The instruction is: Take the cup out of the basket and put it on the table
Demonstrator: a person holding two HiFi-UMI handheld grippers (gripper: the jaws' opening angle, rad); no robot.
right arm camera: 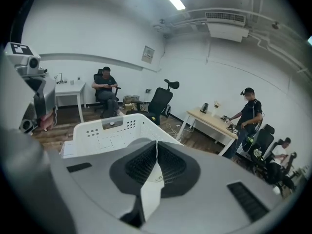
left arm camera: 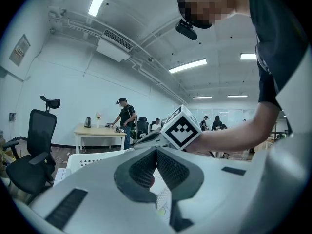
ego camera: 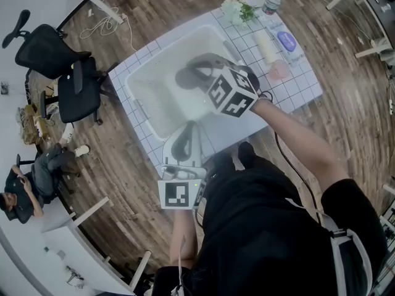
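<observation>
A white plastic basket (ego camera: 162, 82) stands on the grid-patterned table mat (ego camera: 296, 94). What shows of its inside is bare; I see no cup in it. A small pink cup (ego camera: 279, 71) rests on the mat to the basket's right, lying among other items. My right gripper (ego camera: 187, 77) hovers over the basket's middle, jaws shut with nothing between them (right arm camera: 156, 144). The left gripper (ego camera: 183, 142) sits at the basket's near edge, tilted up, its jaws also shut and empty (left arm camera: 156, 151). The basket's perforated wall (right arm camera: 113, 129) fills the right gripper view.
On the mat's far right lie white flowers (ego camera: 236, 9), a bottle (ego camera: 271, 1), a pale tube (ego camera: 265, 45) and a blue-labelled item (ego camera: 286, 41). Office chairs (ego camera: 65, 73) stand left of the table. People sit and stand around the room.
</observation>
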